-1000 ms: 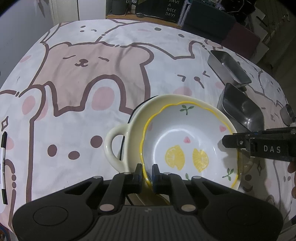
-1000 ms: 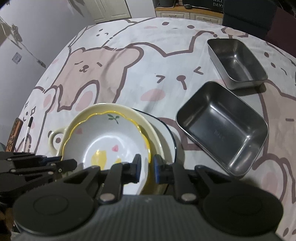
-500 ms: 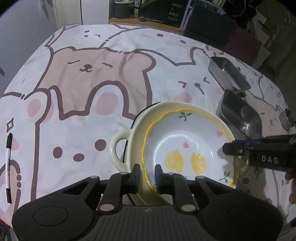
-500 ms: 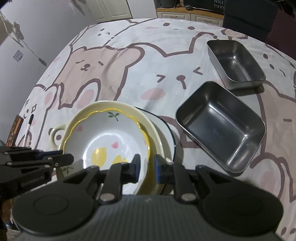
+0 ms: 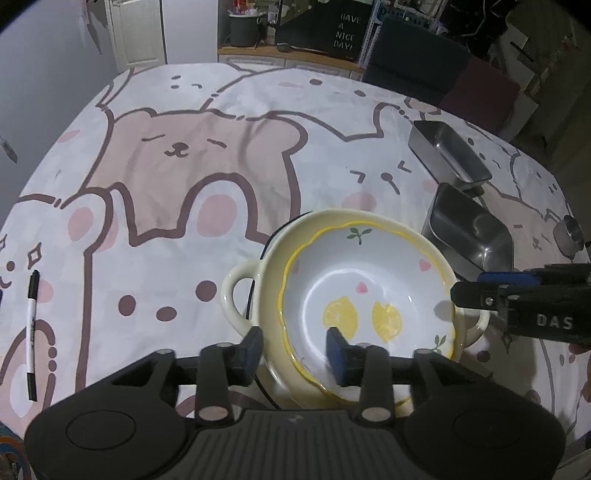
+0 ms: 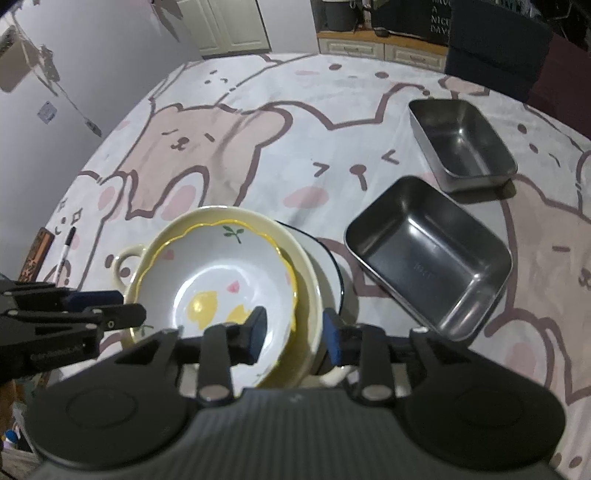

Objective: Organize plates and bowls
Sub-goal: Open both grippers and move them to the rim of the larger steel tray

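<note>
The left tool (image 5: 293, 352) stands wide apart, its two blue pads straddling the near rim of the lemon-patterned bowl (image 5: 364, 295) without gripping it. The right tool (image 6: 293, 332) is likewise spread wide, one pad inside that bowl (image 6: 218, 284), the other outside the cream handled bowl (image 6: 308, 295) that cradles it. The nested bowls sit directly ahead of both tools, on a dark-rimmed plate (image 6: 332, 266). Beyond the right tool, ahead and to its right, lie two steel trays (image 6: 428, 254), the nearer one closest to that hand, so it seems best placed to fetch them. "DAS" reads on the right tool's side; a far sign (image 5: 345, 31) says "HAVE A NICE DAY!". A marker pen (image 5: 32, 334) lies on the worktop (image 5: 184, 206), far left.
</note>
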